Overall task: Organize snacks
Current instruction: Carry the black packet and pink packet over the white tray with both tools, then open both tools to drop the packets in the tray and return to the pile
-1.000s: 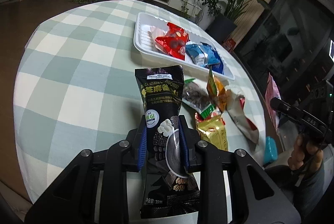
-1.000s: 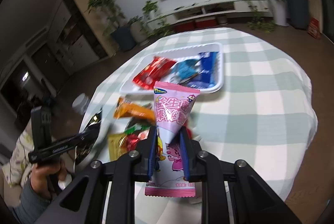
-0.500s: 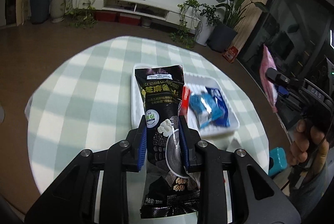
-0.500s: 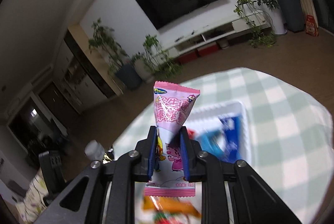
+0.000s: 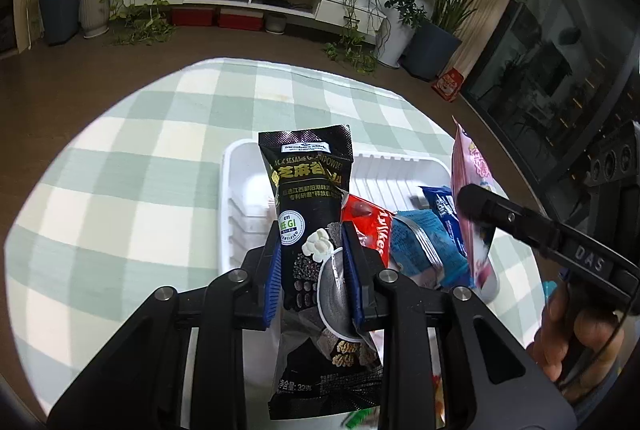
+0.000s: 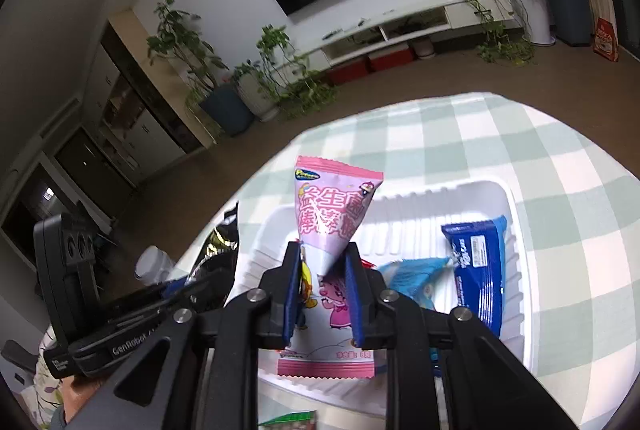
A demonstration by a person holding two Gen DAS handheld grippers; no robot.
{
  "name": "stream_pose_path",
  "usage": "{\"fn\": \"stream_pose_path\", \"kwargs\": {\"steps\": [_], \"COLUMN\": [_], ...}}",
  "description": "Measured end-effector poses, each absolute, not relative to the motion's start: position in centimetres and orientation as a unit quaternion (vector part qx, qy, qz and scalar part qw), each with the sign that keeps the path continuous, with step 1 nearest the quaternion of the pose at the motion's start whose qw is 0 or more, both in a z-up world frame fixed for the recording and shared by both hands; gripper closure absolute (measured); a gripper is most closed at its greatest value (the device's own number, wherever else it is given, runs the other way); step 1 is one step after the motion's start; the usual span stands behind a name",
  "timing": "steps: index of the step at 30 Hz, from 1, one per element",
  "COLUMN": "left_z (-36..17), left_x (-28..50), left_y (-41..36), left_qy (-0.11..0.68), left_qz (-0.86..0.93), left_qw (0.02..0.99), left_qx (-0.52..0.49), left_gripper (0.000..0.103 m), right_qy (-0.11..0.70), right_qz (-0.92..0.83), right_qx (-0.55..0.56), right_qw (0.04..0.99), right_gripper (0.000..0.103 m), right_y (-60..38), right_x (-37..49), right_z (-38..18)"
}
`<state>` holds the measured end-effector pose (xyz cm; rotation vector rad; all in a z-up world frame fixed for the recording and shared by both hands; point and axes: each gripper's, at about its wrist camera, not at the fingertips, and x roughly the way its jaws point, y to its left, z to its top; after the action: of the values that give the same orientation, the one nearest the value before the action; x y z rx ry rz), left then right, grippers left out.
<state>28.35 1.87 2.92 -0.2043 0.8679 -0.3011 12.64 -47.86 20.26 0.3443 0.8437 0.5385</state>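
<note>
Left gripper (image 5: 312, 270) clamps black sesame packet (image 5: 310, 197), frame centre, hiding part of white tray (image 5: 240, 189). Right gripper (image 6: 322, 290) clamps pink packet (image 6: 334, 213) over the tray; red snack (image 5: 366, 226) mostly covered, lower-edge snacks cut off.

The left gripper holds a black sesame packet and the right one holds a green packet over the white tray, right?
Not quite. The right gripper holds a pink packet, not a green one, as the right wrist view shows. The left gripper does hold the black sesame packet over the white tray.
</note>
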Motion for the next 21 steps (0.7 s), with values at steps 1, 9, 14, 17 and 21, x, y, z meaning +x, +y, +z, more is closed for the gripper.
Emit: {"fn": "stream_pose_path", "kwargs": {"steps": [1, 9, 14, 17, 21], "left_z": [2.5, -0.4, -1.3, -1.4, -1.4], "left_x": [28.6, 29.7, 30.2, 30.0, 30.0], "left_y": [1.6, 0.7, 0.9, 0.8, 0.6], "left_qy": [0.418, 0.428, 0.430, 0.429, 0.426], "left_qz": [-0.147, -0.149, -0.148, -0.146, -0.143], "left_qw": [0.891, 0.888, 0.888, 0.889, 0.891], "left_qx": [-0.098, -0.076, -0.073, -0.068, -0.066], "left_gripper": [0.078, 0.078, 0.077, 0.076, 0.064], "right_qy": [0.405, 0.433, 0.435, 0.436, 0.440], "right_qz": [0.257, 0.250, 0.244, 0.238, 0.233], "right_qx": [0.161, 0.110, 0.086, 0.088, 0.086], "right_qw": [0.863, 0.859, 0.862, 0.863, 0.863], "right_gripper": [0.080, 0.080, 0.077, 0.076, 0.076], "right_y": [-47.8, -45.4, -44.5, -44.6, -44.7], "right_x": [12.7, 13.1, 12.8, 12.7, 12.7], "right_z": [20.0, 17.9, 17.4, 17.3, 17.0]}}
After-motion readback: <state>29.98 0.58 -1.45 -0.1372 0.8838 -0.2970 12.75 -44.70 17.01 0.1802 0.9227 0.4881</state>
